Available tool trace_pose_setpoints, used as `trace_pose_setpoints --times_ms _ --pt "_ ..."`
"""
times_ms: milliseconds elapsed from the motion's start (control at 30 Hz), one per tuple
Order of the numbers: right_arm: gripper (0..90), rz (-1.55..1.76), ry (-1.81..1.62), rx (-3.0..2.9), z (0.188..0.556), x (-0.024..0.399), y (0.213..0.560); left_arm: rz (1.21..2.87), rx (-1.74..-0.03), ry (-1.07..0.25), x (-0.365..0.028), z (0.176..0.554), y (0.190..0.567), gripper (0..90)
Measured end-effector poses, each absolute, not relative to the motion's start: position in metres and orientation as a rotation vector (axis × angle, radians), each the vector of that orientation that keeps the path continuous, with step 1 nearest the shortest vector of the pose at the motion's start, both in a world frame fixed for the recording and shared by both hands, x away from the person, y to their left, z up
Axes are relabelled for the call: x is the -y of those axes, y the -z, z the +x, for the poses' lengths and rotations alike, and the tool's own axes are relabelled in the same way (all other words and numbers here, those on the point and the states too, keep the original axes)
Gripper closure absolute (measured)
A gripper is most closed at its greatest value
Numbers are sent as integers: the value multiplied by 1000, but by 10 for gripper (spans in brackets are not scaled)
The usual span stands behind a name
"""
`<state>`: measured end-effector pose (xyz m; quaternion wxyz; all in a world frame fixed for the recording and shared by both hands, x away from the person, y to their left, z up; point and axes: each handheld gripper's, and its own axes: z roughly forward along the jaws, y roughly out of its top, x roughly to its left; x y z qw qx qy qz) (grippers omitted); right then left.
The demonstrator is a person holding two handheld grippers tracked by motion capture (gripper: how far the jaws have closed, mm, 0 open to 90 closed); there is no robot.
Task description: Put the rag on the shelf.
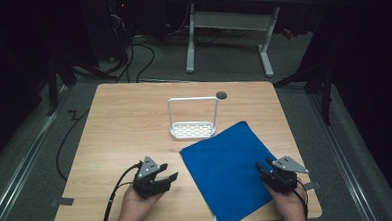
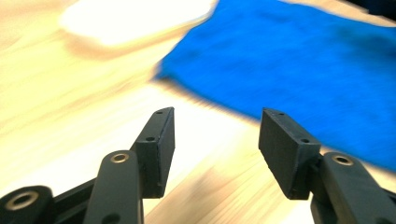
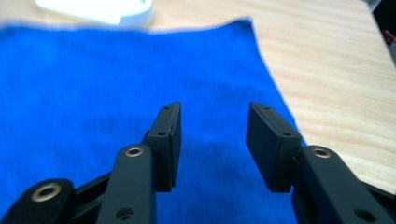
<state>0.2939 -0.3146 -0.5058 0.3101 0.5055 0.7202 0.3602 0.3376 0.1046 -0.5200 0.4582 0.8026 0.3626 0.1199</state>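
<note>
Blue cloth [image 1: 226,171], lower right of the frame, is best pinched at opposite edges; left gripper [image 1: 163,180] and right gripper [image 1: 264,166] are held apart.

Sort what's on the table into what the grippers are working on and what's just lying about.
In the job:
- blue cloth, flat on the table
- left gripper, fingers open, beside the cloth's left edge
- right gripper, fingers open, over the cloth's right edge

Lying about:
- white rack with a tall hoop handle, behind the cloth
- dark round hole in the tabletop
</note>
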Motion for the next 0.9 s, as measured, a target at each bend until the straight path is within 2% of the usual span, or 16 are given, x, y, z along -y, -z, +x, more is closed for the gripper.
trace_pose_setpoints --times_ms 67,133,333,633,733,800,900 --pt "564 1358 -928 -1915 295 317 509 1983 -916 -328 -110 343 522 453" --pt "565 1371 -948 -1912 298 319 508 1969 -956 -295 -112 349 524 454" --pt "529 1360 -965 -1926 300 321 509 2013 -953 -331 -109 352 528 437" --pt "534 1370 -996 -1913 298 330 508 2024 -915 -317 -98 347 525 478" --pt "553 1359 -996 -1896 294 333 506 2041 -873 -293 -89 344 522 522" --pt "557 1355 -989 -1892 292 336 507 2052 -831 -276 -79 341 520 599" --pt "567 1367 -986 -1885 286 341 507 2059 -782 -260 -68 337 517 667"
